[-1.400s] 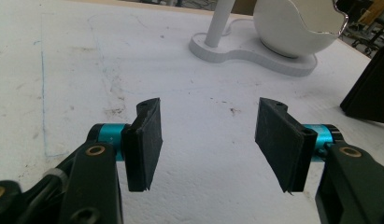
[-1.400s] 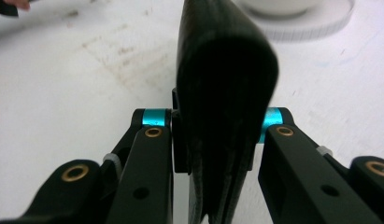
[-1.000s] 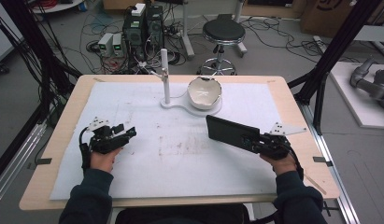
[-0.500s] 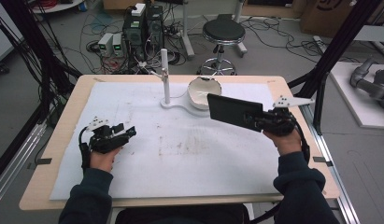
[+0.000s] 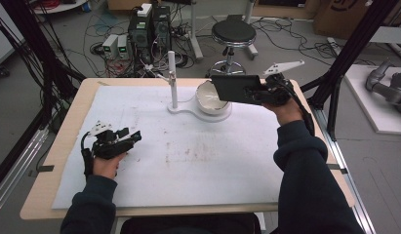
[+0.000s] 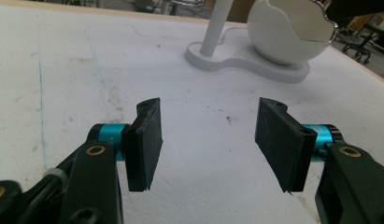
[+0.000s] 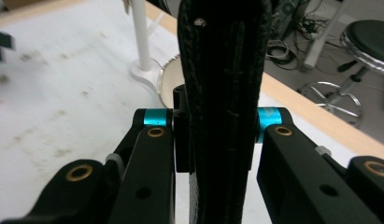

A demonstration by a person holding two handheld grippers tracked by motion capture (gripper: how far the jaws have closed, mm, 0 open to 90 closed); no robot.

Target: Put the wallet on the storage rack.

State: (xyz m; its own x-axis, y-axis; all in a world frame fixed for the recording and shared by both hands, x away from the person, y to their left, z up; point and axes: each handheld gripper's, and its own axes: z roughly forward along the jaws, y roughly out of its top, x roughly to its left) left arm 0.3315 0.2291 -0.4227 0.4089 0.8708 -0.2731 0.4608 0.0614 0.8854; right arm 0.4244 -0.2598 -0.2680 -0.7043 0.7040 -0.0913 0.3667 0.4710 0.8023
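My right gripper (image 5: 254, 92) is shut on a flat black rectangular case (image 5: 234, 88) and holds it in the air at the back right of the table. The case's left end hangs over the white bowl (image 5: 208, 100). In the right gripper view the case (image 7: 222, 70) stands edge-on, pinched between the jaws of that gripper (image 7: 217, 135). The bowl sits on a white base with an upright white post (image 5: 171, 78). My left gripper (image 5: 132, 136) rests low at the table's left. Its jaws (image 6: 208, 140) stand open with nothing between them and point toward the bowl (image 6: 288, 32) and post (image 6: 217, 23).
A white mat (image 5: 188, 161) with faint smudges covers the wooden table (image 5: 56, 146). Behind the table are a black stool (image 5: 233, 34), electronics boxes (image 5: 149, 29) and loose cables on the floor. Black frame poles (image 5: 344, 63) stand at both sides.
My right gripper has risen and moved toward the back of the table with the black case, from low over the mat to above the bowl. The left gripper has stayed put.
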